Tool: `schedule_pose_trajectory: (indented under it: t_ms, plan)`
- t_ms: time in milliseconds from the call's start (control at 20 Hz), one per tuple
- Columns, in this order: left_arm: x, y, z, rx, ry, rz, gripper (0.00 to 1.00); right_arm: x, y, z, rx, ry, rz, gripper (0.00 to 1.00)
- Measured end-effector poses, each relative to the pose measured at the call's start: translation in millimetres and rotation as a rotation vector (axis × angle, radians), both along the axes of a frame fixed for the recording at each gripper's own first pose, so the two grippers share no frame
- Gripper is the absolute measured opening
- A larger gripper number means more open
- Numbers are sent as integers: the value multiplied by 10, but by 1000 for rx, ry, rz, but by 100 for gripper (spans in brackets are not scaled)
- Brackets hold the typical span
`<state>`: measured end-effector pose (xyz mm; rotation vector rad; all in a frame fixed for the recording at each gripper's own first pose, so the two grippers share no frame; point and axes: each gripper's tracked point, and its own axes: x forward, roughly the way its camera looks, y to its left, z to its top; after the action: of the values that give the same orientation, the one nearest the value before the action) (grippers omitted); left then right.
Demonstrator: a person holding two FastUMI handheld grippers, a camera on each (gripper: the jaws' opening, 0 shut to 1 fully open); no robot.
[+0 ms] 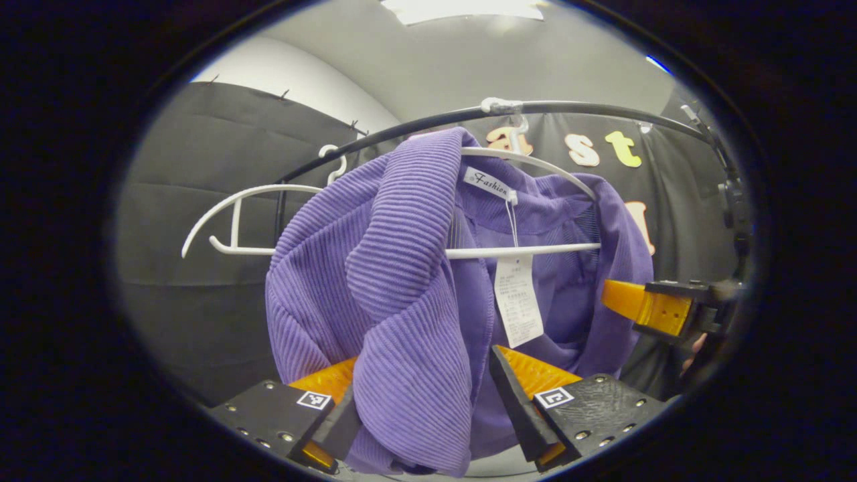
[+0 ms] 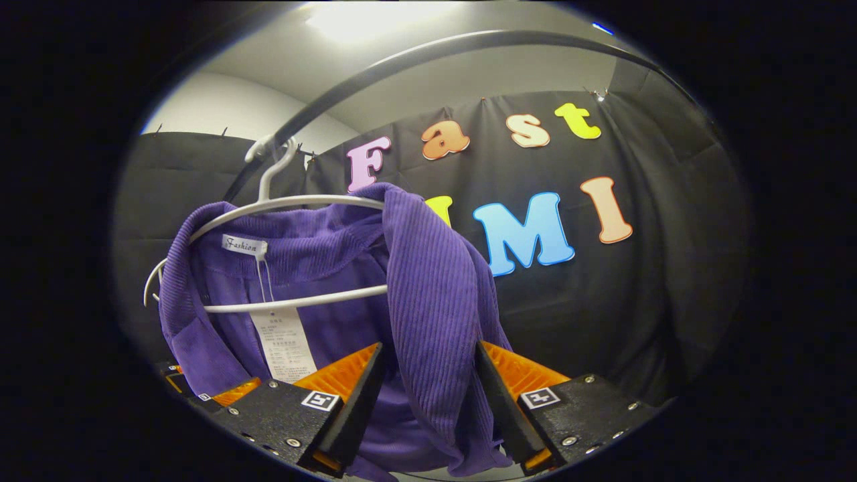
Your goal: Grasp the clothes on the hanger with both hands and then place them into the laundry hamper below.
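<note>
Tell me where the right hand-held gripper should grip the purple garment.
Take the ribbed shoulder fold of the purple garment, where it drapes over the end of the white hanger. Come from below and in front: that hanging band already lies between the right hand-held gripper fingers.

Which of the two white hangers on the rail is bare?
The far hanger, left in the left gripper view; it carries nothing, while the near hanger holds the purple garment.

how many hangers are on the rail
2. One white hanger carries the purple garment; an empty white hanger hangs just to its left on the black rail in the left gripper view. More may hang beyond the view's edges.
</note>
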<state>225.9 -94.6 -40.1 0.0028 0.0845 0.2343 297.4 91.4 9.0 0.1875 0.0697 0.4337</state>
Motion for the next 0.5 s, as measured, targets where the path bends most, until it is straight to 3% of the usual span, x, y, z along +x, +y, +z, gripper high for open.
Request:
schedule_pose_trajectory:
  t_ms: [100,200,250,350,400,450,500]
  plan:
    - [51,11,-24,23,11,18,98,58,33,-107,12,44,24,72]
    - [73,52,-38,34,18,39,82,82,45,-105,22,58,44,52]
    - [64,84,-41,39,19,59,72,77,68,-60,22,43,64,45]
    - [79,11,-34,21,16,19,51,22,69,94,16,-35,83,14]
    - [112,73,-81,32,6,52,40,-3,55,155,6,-77,90,7]
    - [-7,120,50,45,-7,64,14,-22,70,207,-12,-110,101,3]
    - [-15,38,65,27,-17,19,13,-63,75,256,-28,-141,105,2]
